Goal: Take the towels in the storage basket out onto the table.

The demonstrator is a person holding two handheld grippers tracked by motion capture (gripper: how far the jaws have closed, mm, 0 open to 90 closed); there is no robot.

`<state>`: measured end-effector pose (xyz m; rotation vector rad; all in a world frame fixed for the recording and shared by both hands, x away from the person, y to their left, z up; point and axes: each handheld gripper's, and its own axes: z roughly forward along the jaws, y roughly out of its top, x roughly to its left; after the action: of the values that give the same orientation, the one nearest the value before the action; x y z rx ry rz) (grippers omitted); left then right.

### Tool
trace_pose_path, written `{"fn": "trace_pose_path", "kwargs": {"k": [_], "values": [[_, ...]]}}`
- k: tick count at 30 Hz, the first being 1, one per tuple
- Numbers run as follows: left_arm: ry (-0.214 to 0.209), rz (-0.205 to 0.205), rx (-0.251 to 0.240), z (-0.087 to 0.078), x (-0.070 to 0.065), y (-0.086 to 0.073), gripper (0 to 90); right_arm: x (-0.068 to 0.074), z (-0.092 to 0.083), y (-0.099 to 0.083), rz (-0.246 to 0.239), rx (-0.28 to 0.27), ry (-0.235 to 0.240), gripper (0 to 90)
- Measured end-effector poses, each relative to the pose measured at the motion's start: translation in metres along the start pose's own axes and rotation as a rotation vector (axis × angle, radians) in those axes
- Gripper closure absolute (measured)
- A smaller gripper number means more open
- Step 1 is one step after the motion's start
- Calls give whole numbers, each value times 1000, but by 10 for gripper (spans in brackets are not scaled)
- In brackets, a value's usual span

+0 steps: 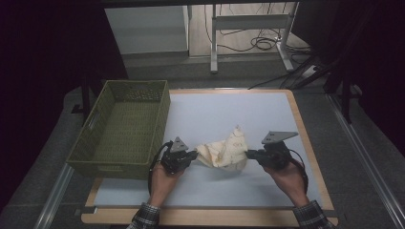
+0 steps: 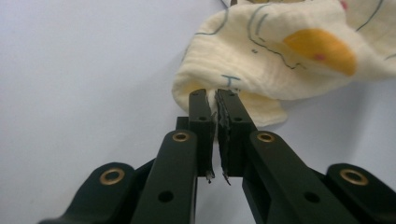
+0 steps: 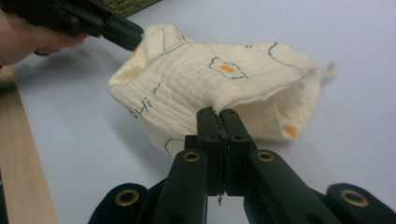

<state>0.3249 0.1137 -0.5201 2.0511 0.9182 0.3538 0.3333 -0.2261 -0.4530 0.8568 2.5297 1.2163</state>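
1. Standing at the far left, the green woven basket [image 1: 125, 129] is sitting empty on the desk [image 1: 267, 102], its near corner just beside the left gripper [image 1: 192, 155].
2. Pinching the left edge of the cream printed muslin cloth [image 1: 224, 151], the left gripper's fingers [image 2: 201, 122] are closed on a fold of it.
3. Sagging between the two grippers, the cloth is lying crumpled at the desk's middle, near the front.
4. Clamping the cloth's right edge, the right gripper [image 1: 249, 153] is closed on the hem, its fingers [image 3: 208, 135] pressed together.
5. Lifting both hands evenly and drawing them apart should spread the cloth without slipping.
6. Offering open room, bare desk lies beyond and to the right; the wooden border [image 1: 305, 138] runs close by the right hand.
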Motion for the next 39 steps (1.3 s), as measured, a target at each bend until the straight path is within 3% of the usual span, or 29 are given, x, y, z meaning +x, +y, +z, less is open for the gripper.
{"fn": "trace_pose_path", "kwargs": {"k": [5,10,11,17,19,23,27,31,32,35,39], "values": [[-41,-8,28,-12,-6,-2,848,-2,-19,-23,36,6,-12,885],[-71,-8,36,-20,-9,-2,816,0,-25,-46,66,33,-5,885],[-75,-11,33,-22,-9,-2,761,1,-25,-59,79,52,3,885],[-54,-32,-14,-29,-7,0,600,4,-34,-74,92,70,-7,824],[-55,-43,-22,-29,-5,1,582,1,-45,-68,97,47,-29,797],[-61,-34,-7,-18,-4,4,569,-7,-43,-56,104,37,-39,780],[-60,-21,8,-8,-3,9,578,-18,-23,-37,95,31,-43,748],[-61,-7,2,-3,1,22,599,-25,-11,-24,84,21,-59,744],[-71,-7,-4,2,3,30,607,-31,-3,-13,79,16,-76,740],[-77,9,24,14,5,42,626,-42,9,2,92,3,-95,736],[-104,10,53,30,6,52,625,-59,34,15,100,35,-103,713]]}}
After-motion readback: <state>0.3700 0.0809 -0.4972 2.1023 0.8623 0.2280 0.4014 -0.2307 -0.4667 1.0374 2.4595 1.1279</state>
